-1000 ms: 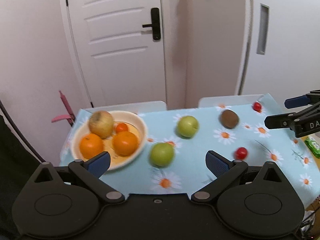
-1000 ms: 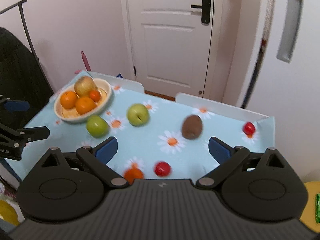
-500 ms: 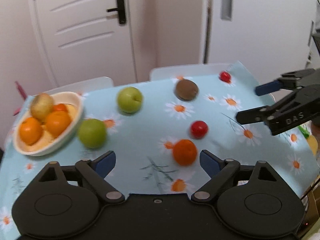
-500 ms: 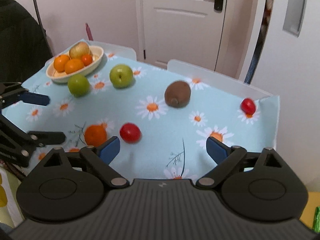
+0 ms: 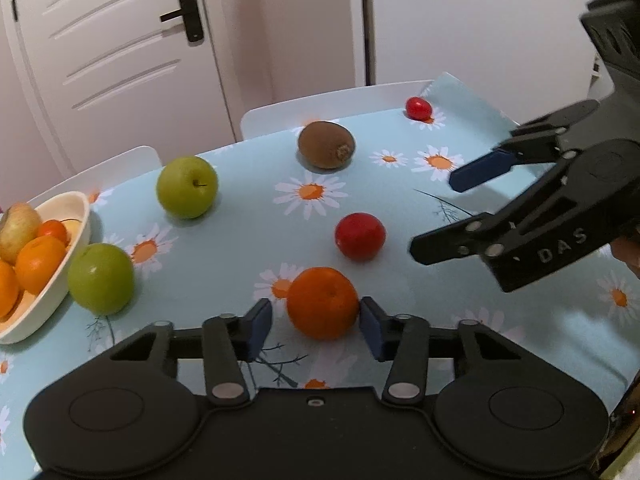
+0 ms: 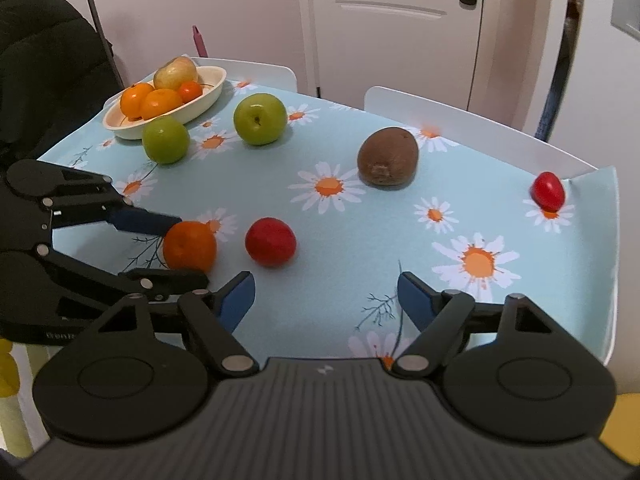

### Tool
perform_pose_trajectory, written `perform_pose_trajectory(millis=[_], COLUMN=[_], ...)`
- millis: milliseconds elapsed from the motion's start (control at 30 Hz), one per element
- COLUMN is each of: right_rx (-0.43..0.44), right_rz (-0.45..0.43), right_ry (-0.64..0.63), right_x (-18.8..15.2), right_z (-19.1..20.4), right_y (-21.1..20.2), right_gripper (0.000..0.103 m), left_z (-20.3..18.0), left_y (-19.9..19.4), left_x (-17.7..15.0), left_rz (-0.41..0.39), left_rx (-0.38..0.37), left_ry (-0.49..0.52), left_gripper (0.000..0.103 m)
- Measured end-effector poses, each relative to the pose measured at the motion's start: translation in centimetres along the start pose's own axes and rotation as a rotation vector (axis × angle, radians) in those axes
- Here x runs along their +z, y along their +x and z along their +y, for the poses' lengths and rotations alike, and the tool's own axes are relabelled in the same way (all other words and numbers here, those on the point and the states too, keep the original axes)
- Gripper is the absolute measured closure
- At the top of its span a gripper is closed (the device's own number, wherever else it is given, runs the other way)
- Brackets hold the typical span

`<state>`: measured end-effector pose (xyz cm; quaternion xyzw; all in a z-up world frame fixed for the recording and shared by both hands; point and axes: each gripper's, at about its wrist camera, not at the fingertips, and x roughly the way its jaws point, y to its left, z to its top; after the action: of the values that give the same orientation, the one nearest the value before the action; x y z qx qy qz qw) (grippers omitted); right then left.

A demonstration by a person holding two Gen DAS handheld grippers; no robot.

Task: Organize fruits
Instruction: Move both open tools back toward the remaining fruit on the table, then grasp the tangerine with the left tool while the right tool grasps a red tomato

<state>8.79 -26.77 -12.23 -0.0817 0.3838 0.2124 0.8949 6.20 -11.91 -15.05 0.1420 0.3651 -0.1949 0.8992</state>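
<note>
Blue-padded left gripper (image 5: 316,322): jaws spread either side of a round orange tangerine (image 5: 322,302), pads close to its flanks; whether they touch yet I cannot tell.
Orange tangerine: sits on the pale-blue daisy-print tablecloth (image 5: 240,248), between the pads, at the near edge of the table.
Round red fruit (image 5: 360,235): at 1 o'clock from the tangerine, just beside it.
Black right gripper (image 6: 326,294): released, jaws wide apart with only cloth between them; in the left view it hangs at 2 o'clock, near the red fruit.
Brown fuzzy kiwi (image 5: 326,145): at 12 o'clock, well beyond the red fruit.
Small red cherry tomato (image 5: 418,108): far corner, at 1 o'clock.
Green apple near the bowl (image 5: 100,278): at 9 o'clock, touching the bowl's rim.
Second green apple (image 5: 187,186): at 10 o'clock, farther back.
Cream oval bowl (image 5: 76,236): far left; holds oranges, a yellowish apple and a small orange-red fruit.
</note>
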Motion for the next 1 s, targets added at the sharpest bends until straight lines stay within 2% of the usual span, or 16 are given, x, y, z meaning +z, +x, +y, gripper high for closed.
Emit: perform_pose_trajectory(millis=[67, 367, 833, 900, 933, 1000], right_rx=[0.008, 0.039, 0.050, 0.048, 0.049, 0.046], right_rz=[0.004, 0.010, 0.002, 0.000, 0.002, 0.003], right_ry=[-0.004, -0.019, -0.050, -0.052, -0.053, -0.054], right_x=[0.1, 0.3, 1.2, 1.4, 1.4, 1.6], right_z=[0.1, 1.0, 2.7, 2.9, 3.0, 3.1], right_y=[0.3, 1.4, 3.1, 3.2, 3.3, 3.4], right_gripper=[0.017, 0.027, 0.038, 0.045, 0.056, 0.056], left_z=[-0.2, 0.0, 0.6, 0.7, 0.8, 1.0], left_y=[0.1, -0.2, -0.5, -0.7, -0.7, -1.0], left_x=[0.0, -0.2, -0.7, -0.8, -0.9, -1.0], left_rz=[-0.002, 0.004, 0.005, 0.007, 0.008, 0.010], left_rx=[-0.005, 0.013, 0.016, 0.017, 0.019, 0.024], left_ry=[0.007, 0.010, -0.014, -0.015, -0.017, -0.020], left_gripper=[0.060, 0.061, 0.061, 0.061, 0.061, 0.061])
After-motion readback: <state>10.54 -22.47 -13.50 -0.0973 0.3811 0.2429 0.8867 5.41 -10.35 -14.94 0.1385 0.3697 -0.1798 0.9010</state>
